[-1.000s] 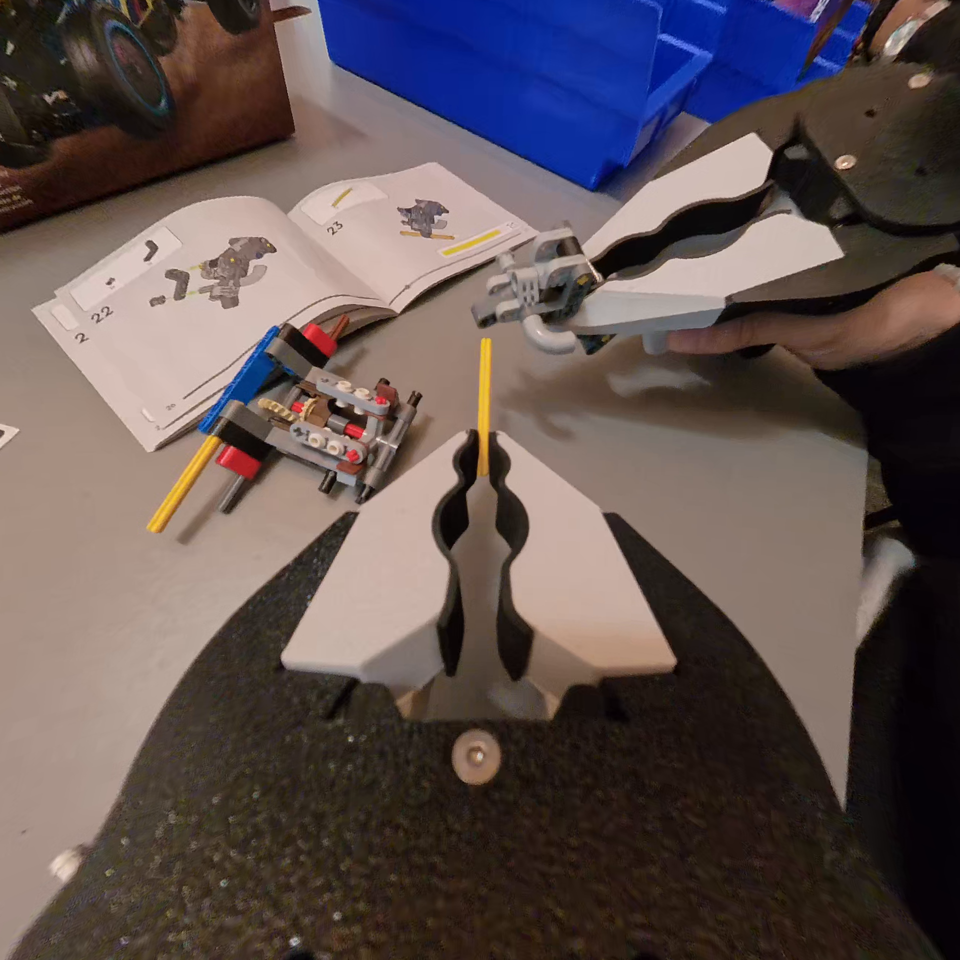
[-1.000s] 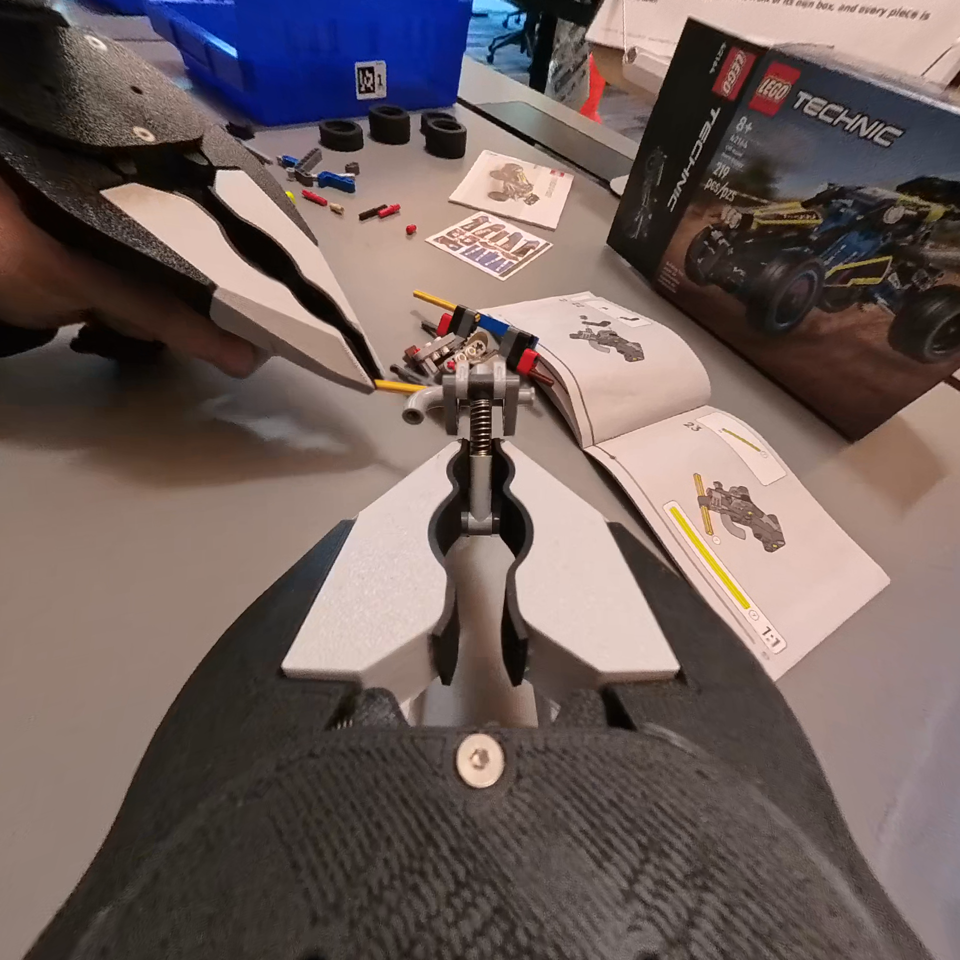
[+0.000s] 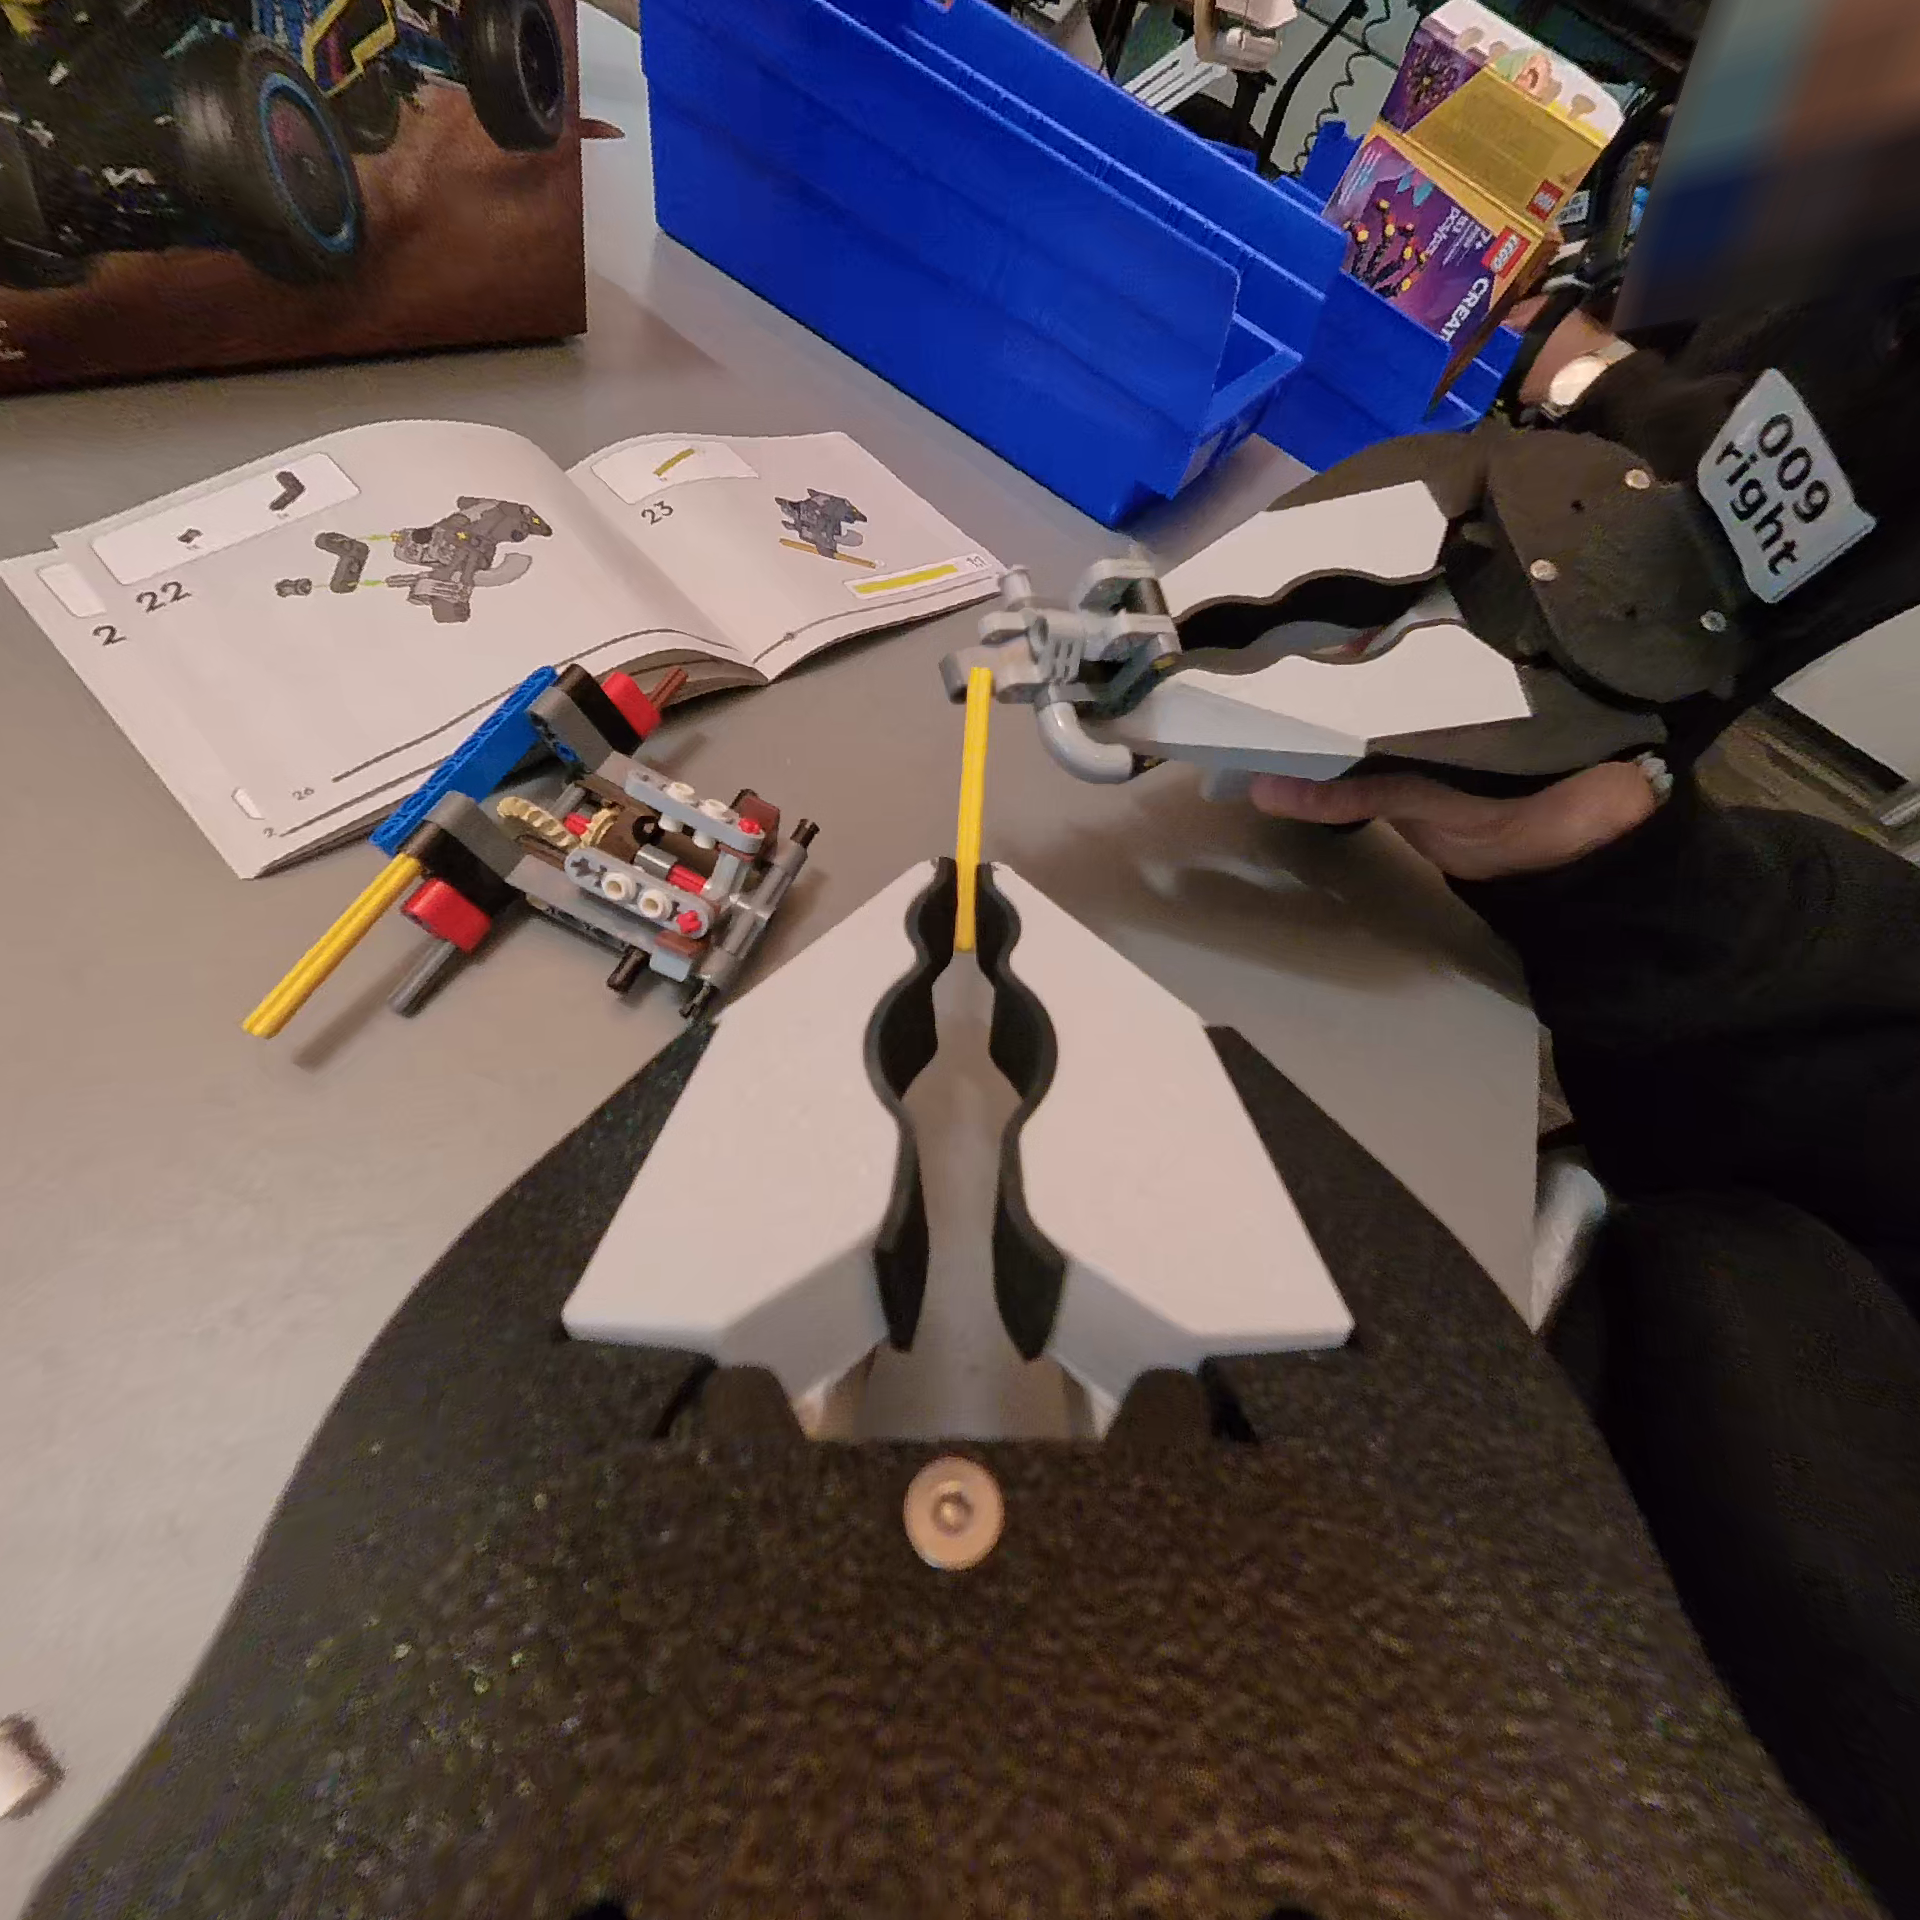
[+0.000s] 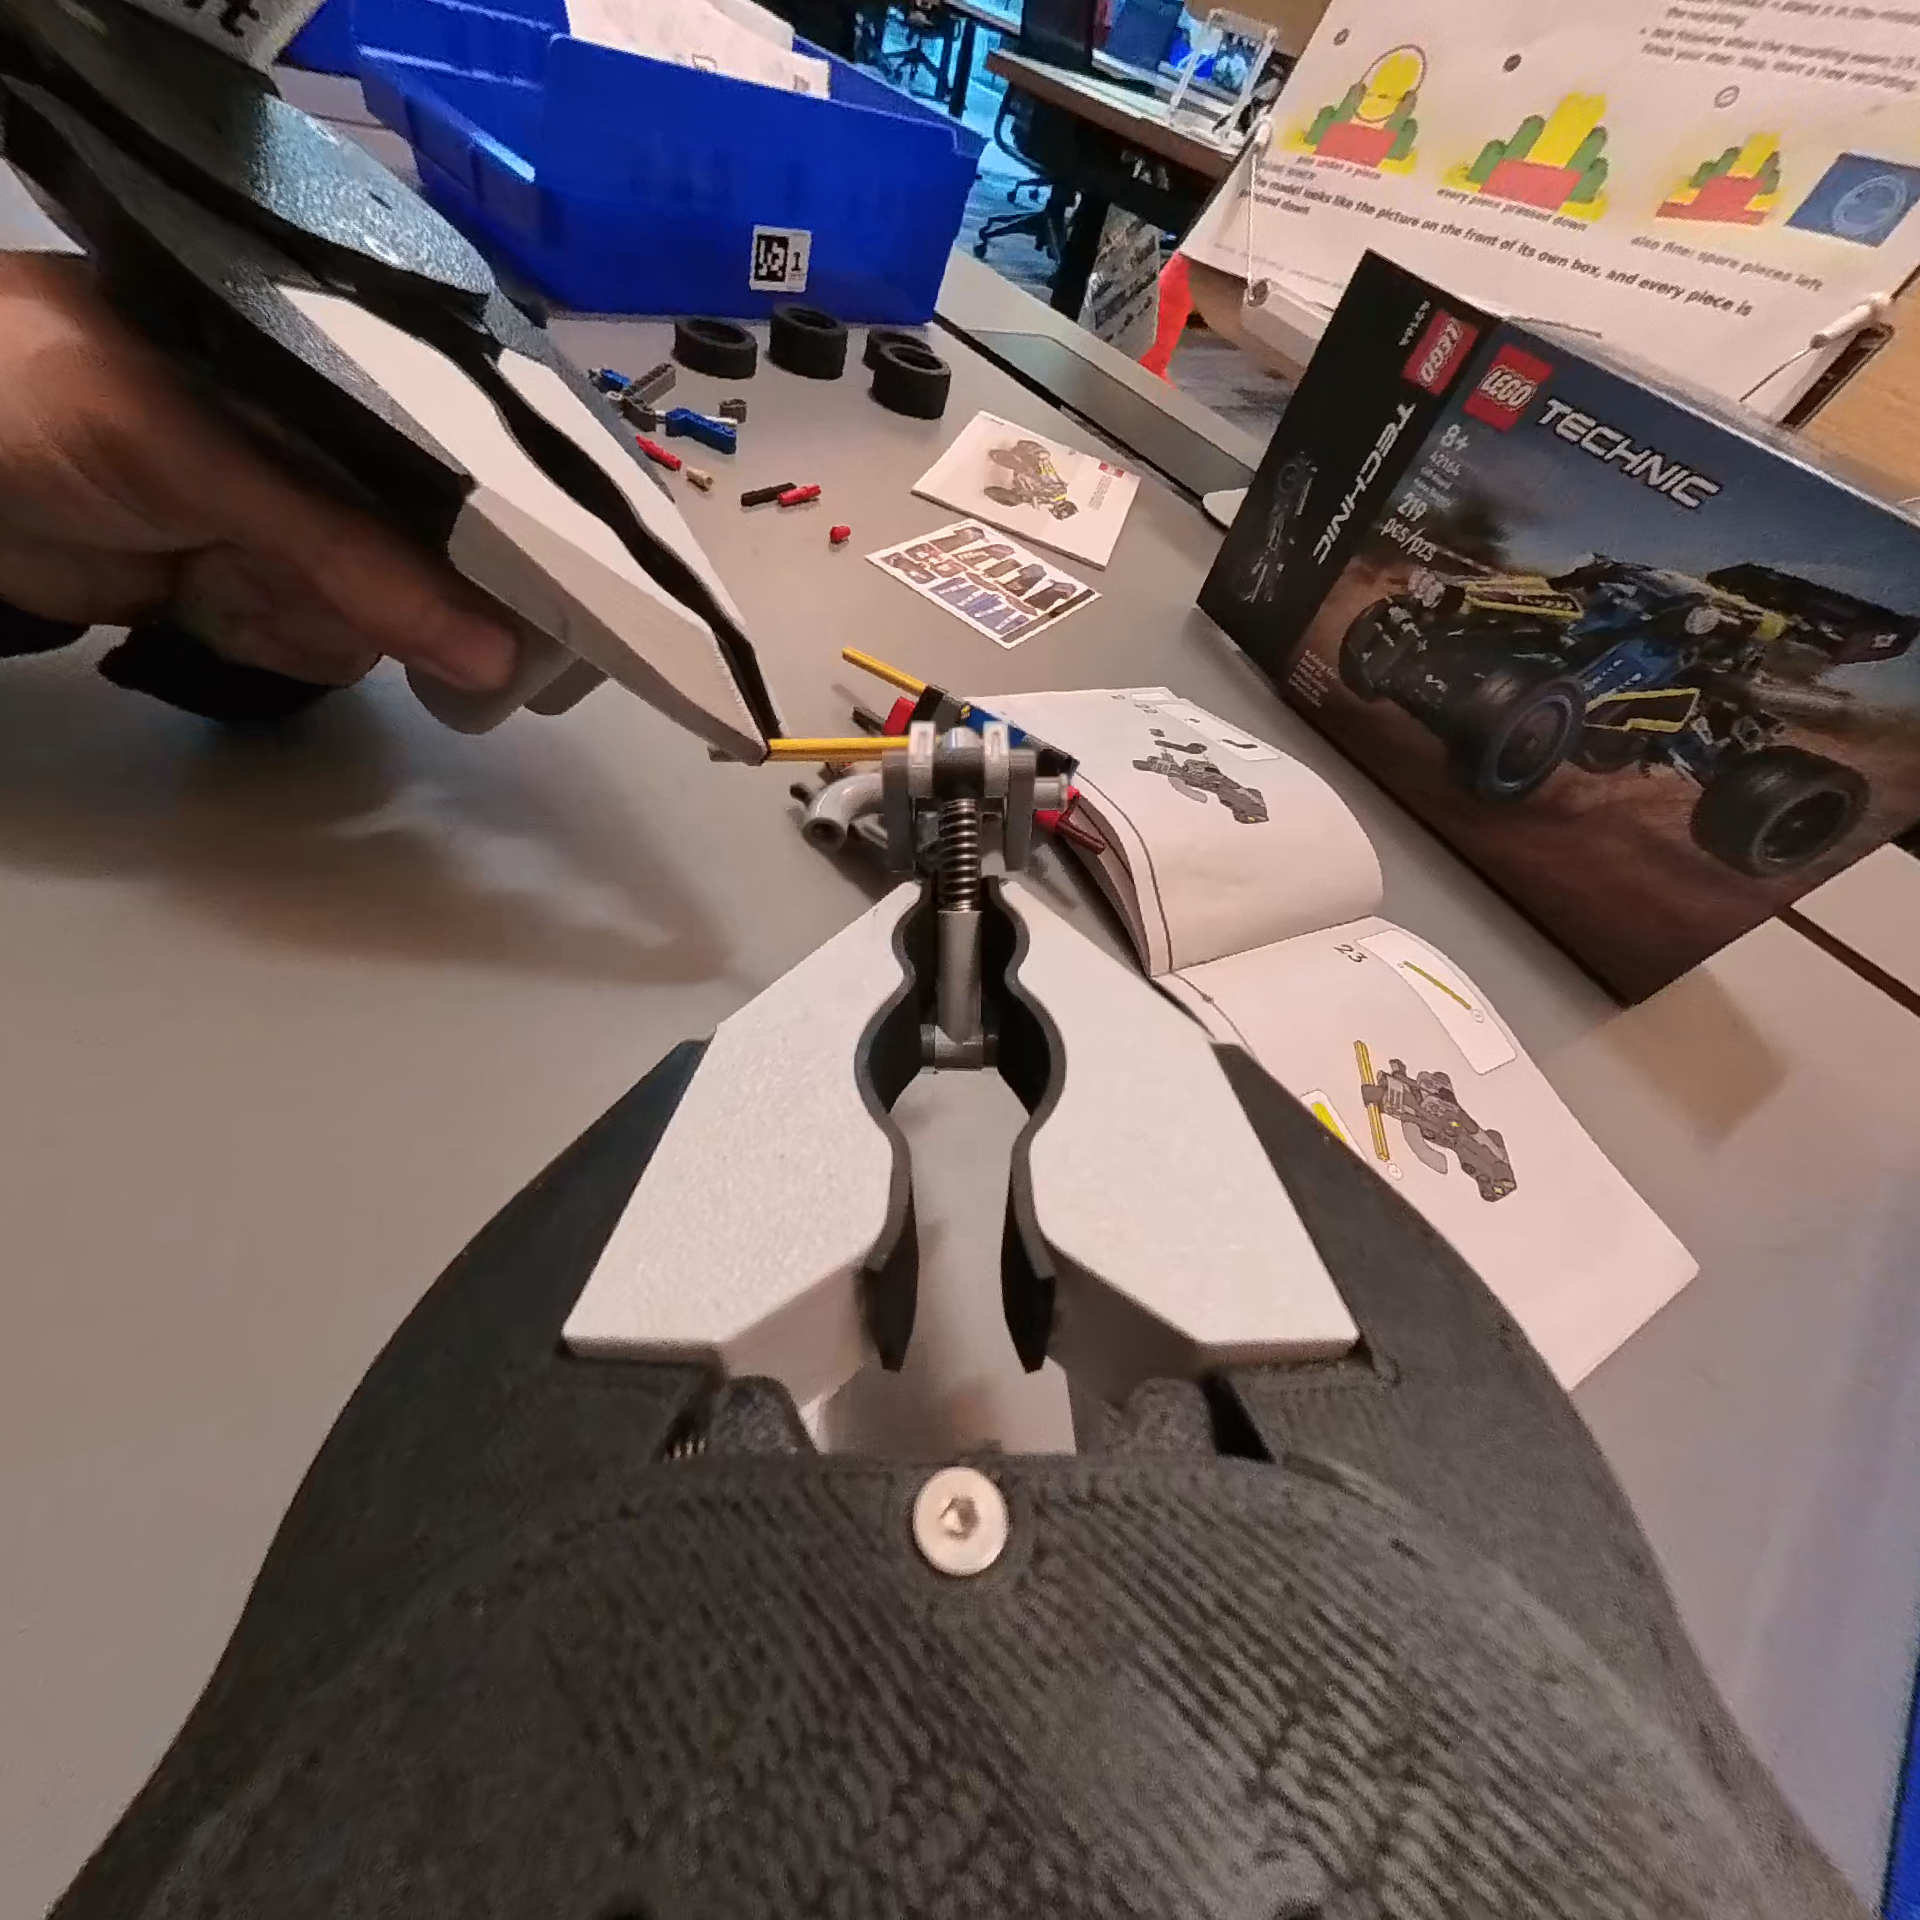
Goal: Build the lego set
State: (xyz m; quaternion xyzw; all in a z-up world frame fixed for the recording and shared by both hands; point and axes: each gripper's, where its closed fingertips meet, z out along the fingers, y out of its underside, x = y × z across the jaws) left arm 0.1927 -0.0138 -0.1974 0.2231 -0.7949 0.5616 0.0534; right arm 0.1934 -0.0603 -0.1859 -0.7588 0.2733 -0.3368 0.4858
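Observation:
My left gripper (image 3: 964, 883) is shut on a thin yellow axle (image 3: 972, 800) that points forward. The axle's far tip touches the grey sub-assembly (image 3: 1060, 649) held by my right gripper (image 3: 1164, 665). In the right wrist view my right gripper (image 4: 961, 894) is shut on that grey sub-assembly with a spring shock (image 4: 961, 800). The yellow axle (image 4: 831, 748) comes in from the left gripper (image 4: 753, 743) and meets the piece's left side. A larger partial build (image 3: 582, 842) with blue, red and grey parts lies on the table at left.
An open instruction booklet (image 3: 343, 613) lies behind the partial build. The set box (image 4: 1558, 623) stands at the right. Blue bins (image 3: 966, 260) stand at the back. Black tyres (image 4: 810, 343), small loose parts (image 4: 707, 426) and a sticker sheet (image 4: 982, 582) lie on the grey table. There is about 6 cm between the tips of the two grippers.
The right gripper's grey sub-assembly and the left gripper's yellow axle have come together; the axle tip now touches the piece where a gap showed before.

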